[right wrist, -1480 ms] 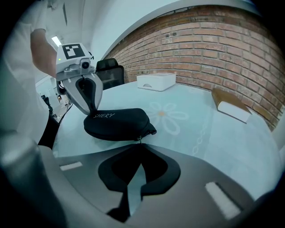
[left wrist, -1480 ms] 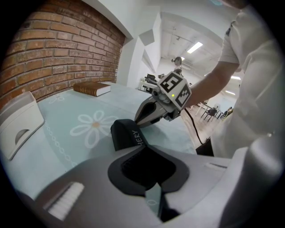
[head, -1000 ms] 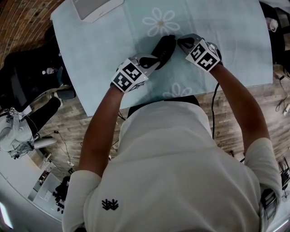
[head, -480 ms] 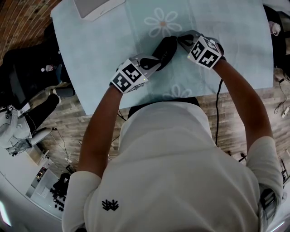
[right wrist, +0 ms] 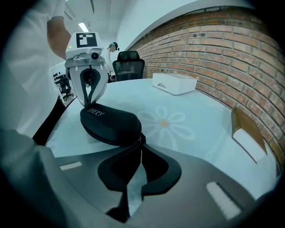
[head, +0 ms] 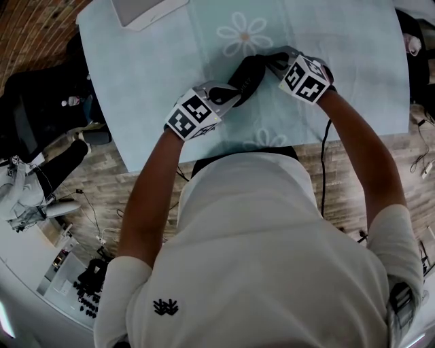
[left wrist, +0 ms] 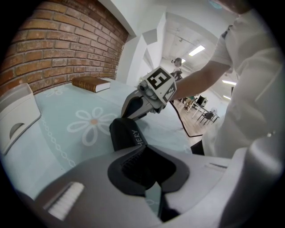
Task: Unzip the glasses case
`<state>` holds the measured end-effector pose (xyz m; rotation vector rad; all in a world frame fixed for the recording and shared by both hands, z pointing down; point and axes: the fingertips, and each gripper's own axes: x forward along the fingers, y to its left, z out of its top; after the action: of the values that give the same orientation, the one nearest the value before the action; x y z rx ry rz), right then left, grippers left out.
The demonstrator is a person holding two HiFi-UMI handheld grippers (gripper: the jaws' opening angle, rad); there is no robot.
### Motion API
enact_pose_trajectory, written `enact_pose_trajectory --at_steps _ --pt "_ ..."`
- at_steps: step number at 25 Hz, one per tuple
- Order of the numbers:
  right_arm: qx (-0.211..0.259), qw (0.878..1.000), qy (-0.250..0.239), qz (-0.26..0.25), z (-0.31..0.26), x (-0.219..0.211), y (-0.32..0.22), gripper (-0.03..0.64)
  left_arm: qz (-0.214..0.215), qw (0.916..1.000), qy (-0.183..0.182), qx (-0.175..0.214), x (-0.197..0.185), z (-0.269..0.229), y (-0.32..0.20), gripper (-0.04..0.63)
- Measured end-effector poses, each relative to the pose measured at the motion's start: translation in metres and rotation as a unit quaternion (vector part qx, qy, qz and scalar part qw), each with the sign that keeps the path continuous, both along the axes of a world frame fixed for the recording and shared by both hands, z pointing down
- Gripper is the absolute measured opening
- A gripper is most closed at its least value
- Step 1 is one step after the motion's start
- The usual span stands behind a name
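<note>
A black glasses case (head: pixel 249 72) lies on the pale blue daisy-print tablecloth (head: pixel 156 75). My left gripper (head: pixel 234 90) is shut on the case's near-left end; in the left gripper view the case (left wrist: pixel 127 135) runs in between the jaws (left wrist: pixel 143 151). My right gripper (head: pixel 273 62) meets the case's other end. In the right gripper view the case (right wrist: pixel 111 121) sits just ahead, and the jaws (right wrist: pixel 140 146) are pinched together on the small zipper pull (right wrist: pixel 141 138). The left gripper (right wrist: pixel 90 100) stands at the case's far end there.
A white box (head: pixel 144 11) rests at the table's far left corner. A brown book (left wrist: pixel 93 83) lies further along the table by the brick wall. The table's near edge (head: pixel 224 153) is right below the grippers. A black office chair (head: pixel 41 115) stands to the left.
My right gripper has edged in from a small gap to touch the case's end. The left gripper and the case have hardly moved.
</note>
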<state>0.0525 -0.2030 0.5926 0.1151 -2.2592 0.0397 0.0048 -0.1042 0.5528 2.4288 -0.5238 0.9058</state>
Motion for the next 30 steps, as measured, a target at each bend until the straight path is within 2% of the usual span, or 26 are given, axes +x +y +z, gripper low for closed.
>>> enact_pose_trajectory --at_steps 7,16,23,30 --pt "0.011 0.999 0.000 0.031 0.007 0.010 0.000 0.014 -0.036 0.9993 0.005 0.006 -0.001 -0.001 -0.003 0.055" --pt "0.006 0.991 -0.025 0.131 -0.007 0.048 0.013 0.012 -0.064 0.9971 0.028 0.029 -0.007 -0.017 -0.006 0.055" --pt "-0.008 0.977 -0.046 0.210 -0.031 0.062 0.062 0.003 -0.064 0.9945 0.062 0.054 -0.009 -0.041 0.004 0.055" --pt "-0.006 0.959 -0.075 0.274 -0.062 0.043 0.136 0.002 -0.065 0.9890 0.111 0.073 -0.030 -0.078 0.035 0.055"
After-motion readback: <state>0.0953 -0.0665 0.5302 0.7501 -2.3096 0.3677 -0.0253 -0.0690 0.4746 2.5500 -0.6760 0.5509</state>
